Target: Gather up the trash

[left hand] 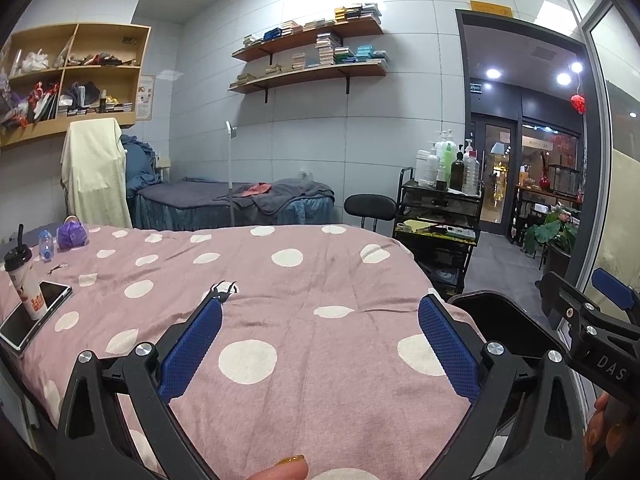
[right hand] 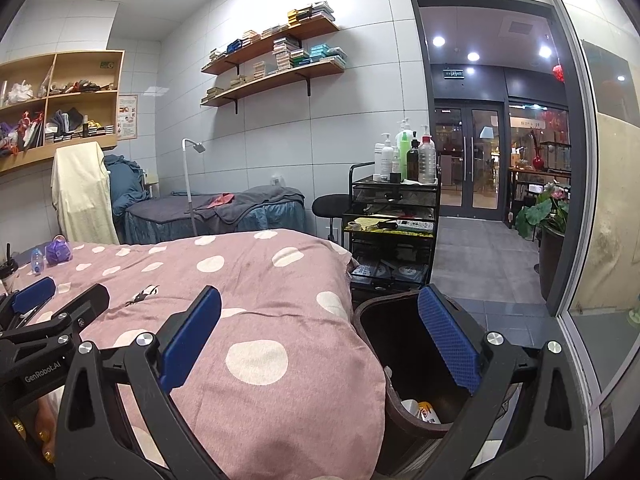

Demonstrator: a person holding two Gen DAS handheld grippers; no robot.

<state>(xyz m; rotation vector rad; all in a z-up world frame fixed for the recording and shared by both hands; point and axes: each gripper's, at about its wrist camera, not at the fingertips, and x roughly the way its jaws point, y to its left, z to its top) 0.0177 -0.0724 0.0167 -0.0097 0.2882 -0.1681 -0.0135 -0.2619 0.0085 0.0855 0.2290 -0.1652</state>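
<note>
A tiled room with shelves, a cart and a second bed is seen. The bed (left hand: 320, 272), under a pink dotted cover, carries the trash at its far left: a cup (left hand: 24, 280) standing on a phone (left hand: 34, 314), a small bottle (left hand: 46, 245) and a purple wrapper (left hand: 72, 235). The bin (right hand: 404, 344) stands just beside the bed's right edge. The left claw (left hand: 320, 354) and right claw (right hand: 320, 344) are held wide open and empty. The cup could be tipped and spilled on the phone if it is gripped carelessly.
</note>
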